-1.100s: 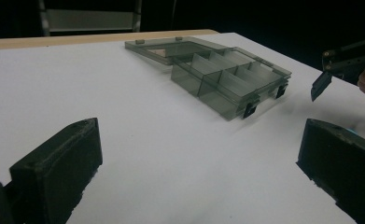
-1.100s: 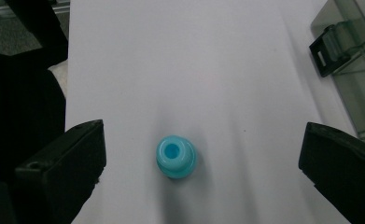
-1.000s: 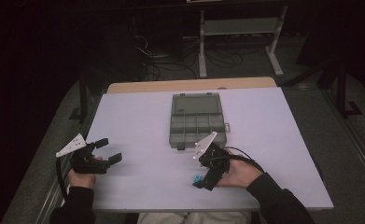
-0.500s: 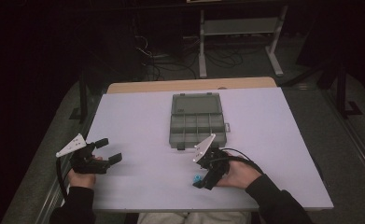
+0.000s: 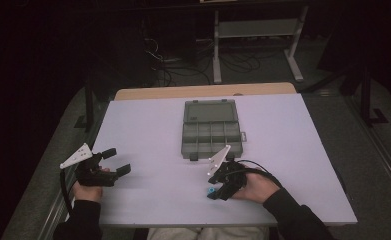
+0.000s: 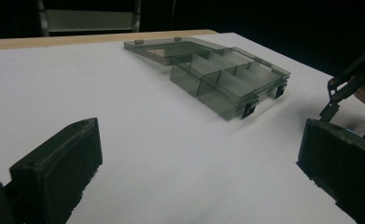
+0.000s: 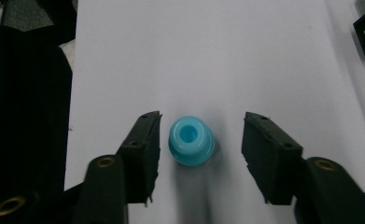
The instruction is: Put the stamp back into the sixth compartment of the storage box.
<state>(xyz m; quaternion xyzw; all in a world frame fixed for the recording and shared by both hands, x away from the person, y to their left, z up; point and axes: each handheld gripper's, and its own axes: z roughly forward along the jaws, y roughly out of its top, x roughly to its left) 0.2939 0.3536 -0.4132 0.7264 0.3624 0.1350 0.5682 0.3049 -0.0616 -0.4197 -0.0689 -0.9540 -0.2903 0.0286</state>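
- Jaws of my right gripper (image 7: 201, 140) stand apart around a small blue cap (image 7: 191, 140), not yet touching it.
- Cap sits on the white table (image 5: 153, 130), near the grey compartment box (image 5: 212, 129).
- My left gripper (image 5: 114, 161) rests open, well apart from the box.

You can see a grey box (image 5: 210, 130) with its lid open on the white table (image 5: 143, 125), and a metal stand (image 5: 255, 35) behind.

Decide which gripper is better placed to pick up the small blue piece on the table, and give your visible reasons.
Right. The right gripper is open with its jaws either side of the blue piece. The left gripper sits open at the table's far side, holding nothing.
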